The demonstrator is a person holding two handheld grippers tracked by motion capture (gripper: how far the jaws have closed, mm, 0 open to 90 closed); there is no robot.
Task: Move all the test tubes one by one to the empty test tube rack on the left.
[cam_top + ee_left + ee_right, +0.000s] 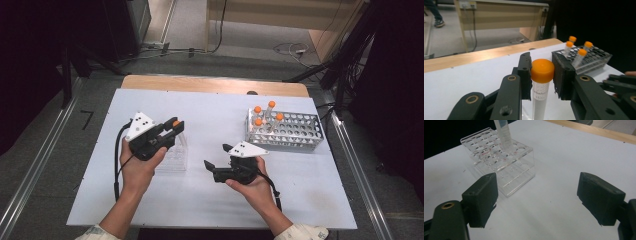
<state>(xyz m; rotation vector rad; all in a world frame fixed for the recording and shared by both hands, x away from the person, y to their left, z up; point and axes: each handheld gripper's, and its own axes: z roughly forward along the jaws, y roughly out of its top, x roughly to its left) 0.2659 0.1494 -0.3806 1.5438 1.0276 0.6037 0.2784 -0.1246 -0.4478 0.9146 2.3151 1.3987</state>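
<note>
The left gripper [169,131] pinches an orange-capped tube [541,82] over the clear rack [499,157] near the white table's [210,125] left edge, tube bottom cut off. Right gripper [212,167] fingers spread, empty; dark room beyond.

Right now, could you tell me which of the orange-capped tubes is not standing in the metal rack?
The orange-capped tube clamped in the left gripper, above the clear plastic rack. The other four tubes stand together in the metal rack at the table's right.

Grey floor [190,30], pale wooden desk [499,15] behind, cables [290,49] trailing, dark sides
</note>
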